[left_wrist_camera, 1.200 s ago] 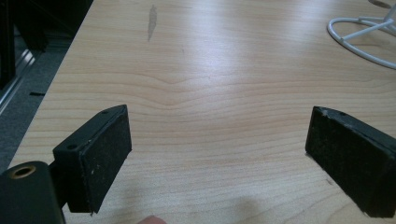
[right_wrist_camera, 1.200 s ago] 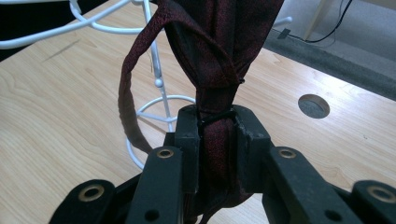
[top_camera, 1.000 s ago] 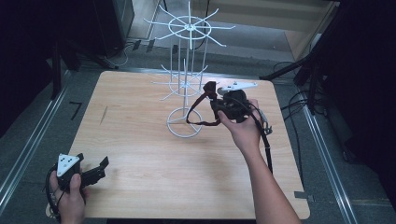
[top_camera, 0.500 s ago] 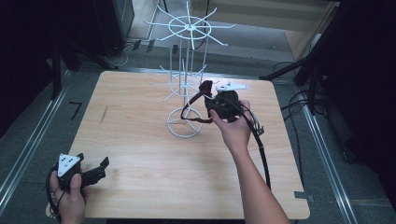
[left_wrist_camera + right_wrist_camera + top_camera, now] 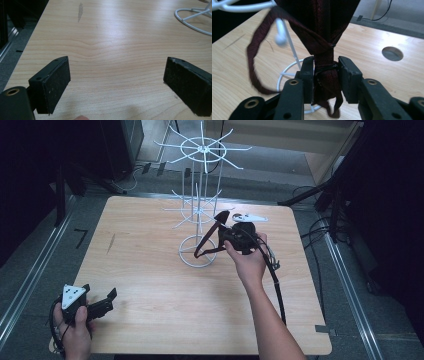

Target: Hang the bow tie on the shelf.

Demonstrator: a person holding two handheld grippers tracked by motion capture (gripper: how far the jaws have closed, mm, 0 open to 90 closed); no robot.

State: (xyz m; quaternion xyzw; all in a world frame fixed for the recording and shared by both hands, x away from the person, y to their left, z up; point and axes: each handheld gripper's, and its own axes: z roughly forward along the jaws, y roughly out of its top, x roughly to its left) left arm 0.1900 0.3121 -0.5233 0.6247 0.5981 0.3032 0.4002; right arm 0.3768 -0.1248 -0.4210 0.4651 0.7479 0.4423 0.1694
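A dark red fabric loop (image 5: 322,50) is clamped in the right hand-held gripper (image 5: 325,75) beside the white wire rack (image 5: 200,210), probably for hanging. The left hand-held gripper (image 5: 117,82), jaws apart, is held idle over the worktop (image 5: 150,285).

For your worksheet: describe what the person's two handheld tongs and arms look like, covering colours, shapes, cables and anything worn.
Both tongs are black. The left tongs have two flat rectangular pads and a grey three-cornered plate with dark dots on top. The right tongs carry a similar pale plate and trail a black cable. Both forearms are bare, with no sleeves showing.
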